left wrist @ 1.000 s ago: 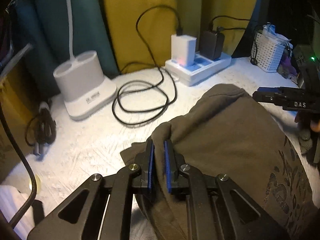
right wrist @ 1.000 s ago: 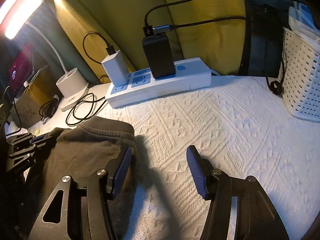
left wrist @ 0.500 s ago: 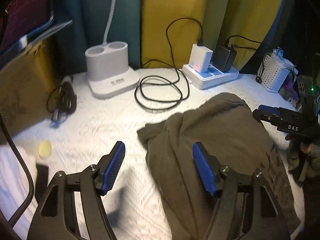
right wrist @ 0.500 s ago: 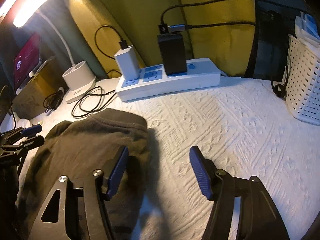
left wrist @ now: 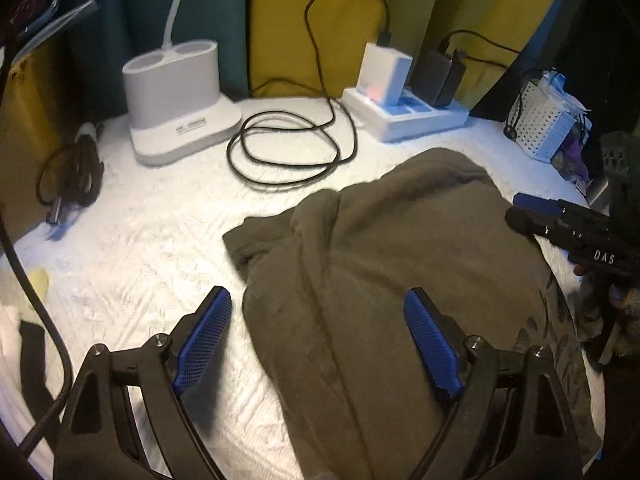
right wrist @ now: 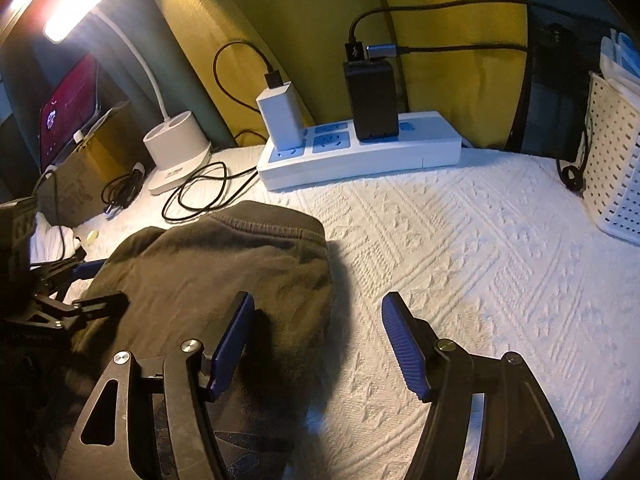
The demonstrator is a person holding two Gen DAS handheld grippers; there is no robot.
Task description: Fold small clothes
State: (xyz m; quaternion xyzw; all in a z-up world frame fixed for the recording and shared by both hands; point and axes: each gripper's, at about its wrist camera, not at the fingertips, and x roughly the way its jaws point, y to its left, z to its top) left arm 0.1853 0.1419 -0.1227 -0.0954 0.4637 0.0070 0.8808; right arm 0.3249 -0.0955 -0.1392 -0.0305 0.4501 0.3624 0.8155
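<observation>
Left gripper [left wrist: 318, 340] nearest, jaws opening wide over the garment's [left wrist: 400, 248] left edge, pads clear of the cloth. Right gripper [right wrist: 318, 344] likewise opening, straddling the garment's right edge, gripping nothing. Olive garment lies bunched on white quilt [right wrist: 460, 248]. Beyond: coiled cable [left wrist: 288, 152], lamp base [left wrist: 176, 96], power strip [right wrist: 360, 152], basket [right wrist: 616, 160].

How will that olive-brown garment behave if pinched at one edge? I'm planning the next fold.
The olive-brown garment will probably sag and drape, since it lies in soft wrinkles. Its thick ribbed hem suggests some weight. On the textured white cover it will likely drag, not slide.
</observation>
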